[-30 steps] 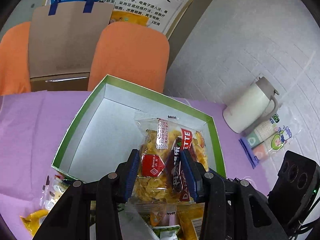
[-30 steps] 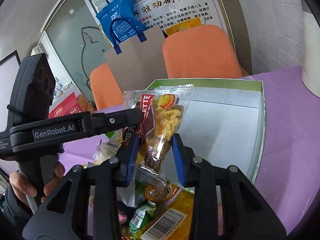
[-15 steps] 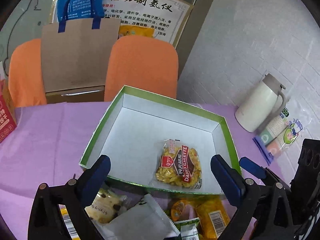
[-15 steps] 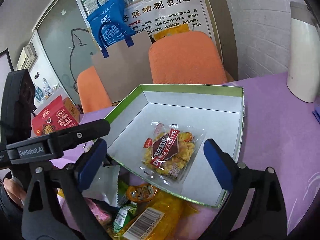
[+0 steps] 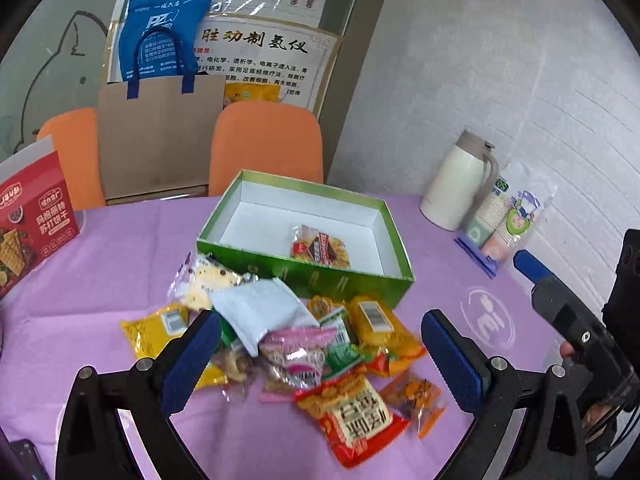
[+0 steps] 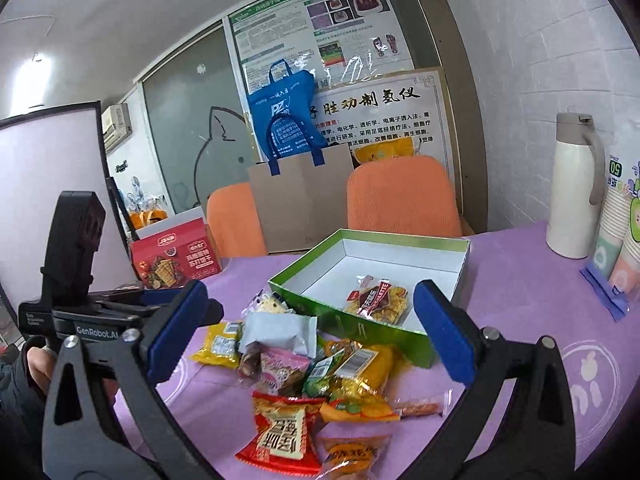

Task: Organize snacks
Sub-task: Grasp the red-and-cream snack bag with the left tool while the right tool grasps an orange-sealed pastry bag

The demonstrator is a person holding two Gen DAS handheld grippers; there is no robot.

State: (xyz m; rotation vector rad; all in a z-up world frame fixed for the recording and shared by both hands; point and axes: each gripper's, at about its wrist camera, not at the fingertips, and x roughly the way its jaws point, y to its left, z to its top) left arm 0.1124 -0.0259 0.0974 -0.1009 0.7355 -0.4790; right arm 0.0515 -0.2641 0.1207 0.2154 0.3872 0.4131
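Both tools point(image 5: 320, 354) point(image 6: 308, 330) have withdrawn; crinkly packet point(image 5: 320, 247) lies in cardboard box point(image 5: 304, 276).

1 packet point(image 5: 320, 246) in box point(image 5: 304, 276); snack pile point(image 5: 296, 344) before box.

office meeting room | wall posters point(image 6: 320, 28) | orange chairs point(image 5: 266, 144) | whiteboard point(image 6: 48, 196)

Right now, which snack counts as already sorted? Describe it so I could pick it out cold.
Find the green box with the white inside on the purple table. One clear packet of yellow snacks with a red and dark label lies flat on its floor. Every other packet sits in the loose pile outside the box's front wall.
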